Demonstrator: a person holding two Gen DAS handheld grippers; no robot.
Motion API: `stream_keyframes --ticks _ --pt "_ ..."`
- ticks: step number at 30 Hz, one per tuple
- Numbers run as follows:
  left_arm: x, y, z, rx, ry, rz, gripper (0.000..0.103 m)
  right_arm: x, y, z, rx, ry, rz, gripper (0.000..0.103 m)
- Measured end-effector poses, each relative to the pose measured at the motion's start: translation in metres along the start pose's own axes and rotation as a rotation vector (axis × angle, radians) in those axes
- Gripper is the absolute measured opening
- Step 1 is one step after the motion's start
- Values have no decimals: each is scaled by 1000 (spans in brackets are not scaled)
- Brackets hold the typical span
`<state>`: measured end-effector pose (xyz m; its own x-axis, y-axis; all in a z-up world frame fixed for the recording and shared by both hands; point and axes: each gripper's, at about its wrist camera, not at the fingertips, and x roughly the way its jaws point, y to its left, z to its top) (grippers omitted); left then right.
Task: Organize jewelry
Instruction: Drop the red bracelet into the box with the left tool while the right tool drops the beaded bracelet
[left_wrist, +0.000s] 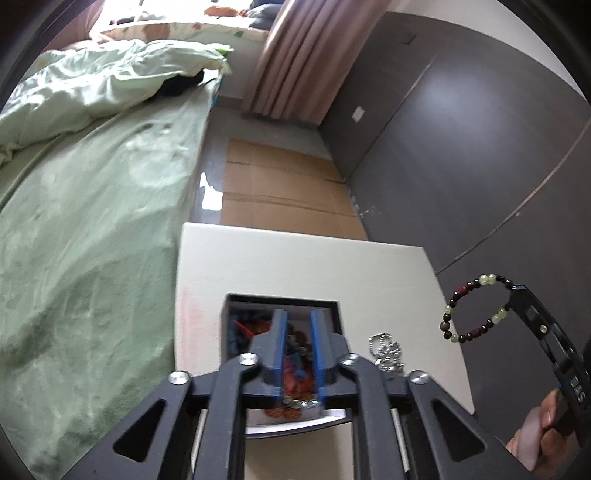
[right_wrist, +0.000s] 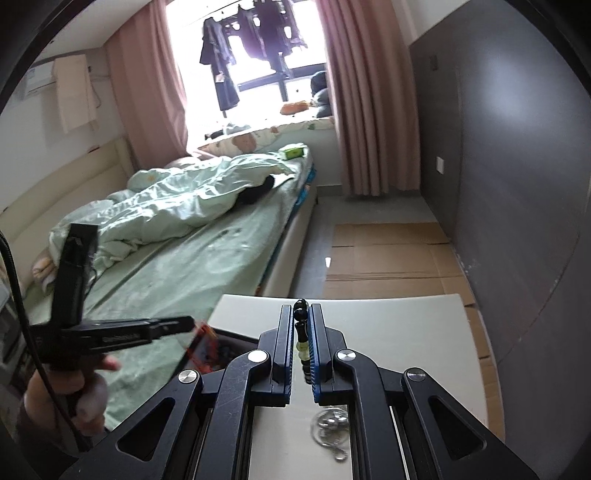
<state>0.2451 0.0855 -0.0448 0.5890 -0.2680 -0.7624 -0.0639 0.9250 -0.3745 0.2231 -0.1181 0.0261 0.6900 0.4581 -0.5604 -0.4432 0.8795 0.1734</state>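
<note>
A beaded bracelet (left_wrist: 474, 308) with dark red, black and pale green beads hangs from my right gripper (left_wrist: 517, 295), which is shut on it above the right edge of the white table (left_wrist: 369, 266). In the right wrist view the bracelet (right_wrist: 302, 332) sits pinched between the blue pads at my right gripper (right_wrist: 302, 314). My left gripper (left_wrist: 298, 317) is slightly open and holds nothing, hovering over an open black box (left_wrist: 332, 317) filled with red and blue jewelry. A silver chain (left_wrist: 386, 350) lies on the table right of the box; it also shows in the right wrist view (right_wrist: 330, 432).
A bed with green bedding (left_wrist: 92, 221) runs along the table's left side. Flattened cardboard (left_wrist: 280, 188) covers the floor beyond the table. A grey wall (left_wrist: 461, 147) is on the right, with pink curtains (right_wrist: 369, 110) at the window. The left gripper (right_wrist: 177, 325) shows in the right wrist view.
</note>
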Motion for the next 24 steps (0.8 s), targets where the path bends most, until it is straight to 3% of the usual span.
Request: stream_keyframes --ticks 1,3,18,19,20,22,24 --pt "-1 2 0 -5 -5 11 44 2 5 0 -7 4 9 9" --pt "-6 6 1 -18 -28 11 67 8 14 0 -26 14 25 9" --pt "-20 19 5 -61 -78 22 69 60 63 -21 -28 153 215 10" --pt "-19 19 6 -59 -79 22 69 66 63 -22 -18 186 212 17" --pt "-20 19 5 -56 -81 22 69 70 61 -23 -6 205 205 35" --pt "-20 16 5 -45 -85 19 69 70 51 -25 31 203 181 52" --pt "-21 13 4 -33 -90 11 69 63 39 -25 46 184 151 52"
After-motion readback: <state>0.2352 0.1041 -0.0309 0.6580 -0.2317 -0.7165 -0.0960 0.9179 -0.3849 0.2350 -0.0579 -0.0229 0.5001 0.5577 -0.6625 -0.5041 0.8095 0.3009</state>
